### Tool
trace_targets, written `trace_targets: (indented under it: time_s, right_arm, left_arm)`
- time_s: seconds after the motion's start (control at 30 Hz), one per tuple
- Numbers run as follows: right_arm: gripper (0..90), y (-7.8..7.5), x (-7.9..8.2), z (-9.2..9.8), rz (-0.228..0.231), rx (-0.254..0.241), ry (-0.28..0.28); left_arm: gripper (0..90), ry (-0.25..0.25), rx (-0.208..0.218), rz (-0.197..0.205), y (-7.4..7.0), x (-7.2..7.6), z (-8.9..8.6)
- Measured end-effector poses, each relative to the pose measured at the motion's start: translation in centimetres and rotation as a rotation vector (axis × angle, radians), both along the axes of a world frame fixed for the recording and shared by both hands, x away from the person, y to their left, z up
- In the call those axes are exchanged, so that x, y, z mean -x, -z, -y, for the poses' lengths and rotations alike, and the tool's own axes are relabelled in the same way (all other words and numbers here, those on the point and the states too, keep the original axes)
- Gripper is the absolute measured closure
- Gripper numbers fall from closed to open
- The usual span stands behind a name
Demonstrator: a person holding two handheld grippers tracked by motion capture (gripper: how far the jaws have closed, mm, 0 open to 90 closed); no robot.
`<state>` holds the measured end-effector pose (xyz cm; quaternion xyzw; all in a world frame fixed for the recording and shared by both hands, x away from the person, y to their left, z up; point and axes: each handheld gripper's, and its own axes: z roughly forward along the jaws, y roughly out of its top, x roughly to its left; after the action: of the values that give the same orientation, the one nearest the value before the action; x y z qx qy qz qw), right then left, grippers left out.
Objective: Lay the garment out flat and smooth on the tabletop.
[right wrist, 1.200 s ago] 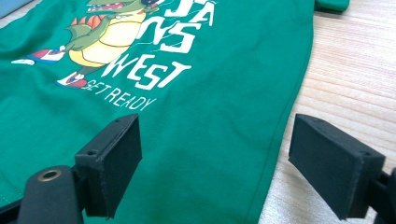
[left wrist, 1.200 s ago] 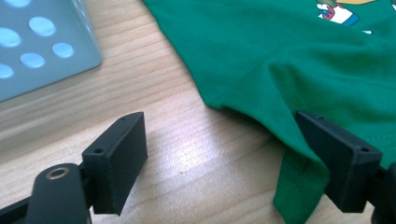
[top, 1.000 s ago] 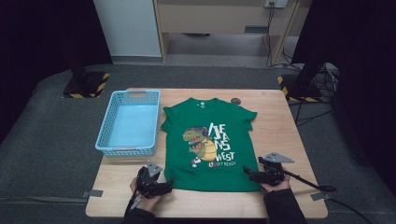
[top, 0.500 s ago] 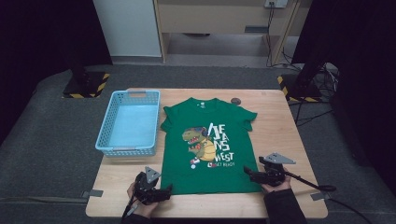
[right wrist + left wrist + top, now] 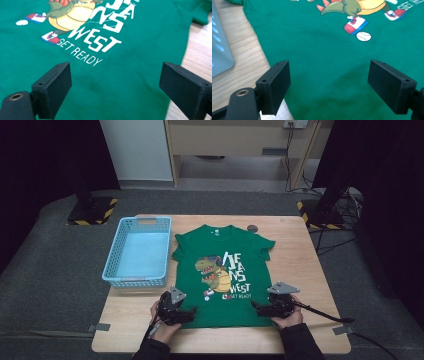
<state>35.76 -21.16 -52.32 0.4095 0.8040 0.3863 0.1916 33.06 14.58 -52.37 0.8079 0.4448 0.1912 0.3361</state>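
both grippers, left gripper point(image 5: 192, 312) and right gripper point(image 5: 255, 306), gape wide over green shirt point(image 5: 225, 270) on wooden table point(image 5: 300, 270).

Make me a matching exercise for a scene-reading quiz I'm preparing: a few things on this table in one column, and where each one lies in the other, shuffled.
Things:
1. basket
2. T-shirt
3. left gripper
4. right gripper

Places:
A. at the shirt's lower right corner, jaws open
B. spread flat, print up, in the middle of the table
C. on the table's left part, beside the shirt
D. at the shirt's lower left corner, jaws open

Pairs: 1-C, 2-B, 3-D, 4-A
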Motion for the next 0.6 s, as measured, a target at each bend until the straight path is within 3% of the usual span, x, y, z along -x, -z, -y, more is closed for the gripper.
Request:
trace_targets:
  time_s: [0.1, 0.23, 0.6]
  right_arm:
    - [9.8, 0.4, -0.5, -0.3, -0.035, 0.010, 0.005]
    - [9.5, 1.1, -1.2, -0.6, -0.075, 0.036, 0.013]
    - [4.8, 1.5, -2.4, -1.4, -0.077, 0.050, -0.001]
  left_arm:
    - [17.3, 0.006, -0.023, -0.026, 0.5, -0.5, 0.3]
    - [15.8, 0.017, -0.016, -0.027, 0.6, -0.8, 0.2]
    - [14.1, 0.003, -0.024, -0.023, 0.6, -1.6, -0.1]
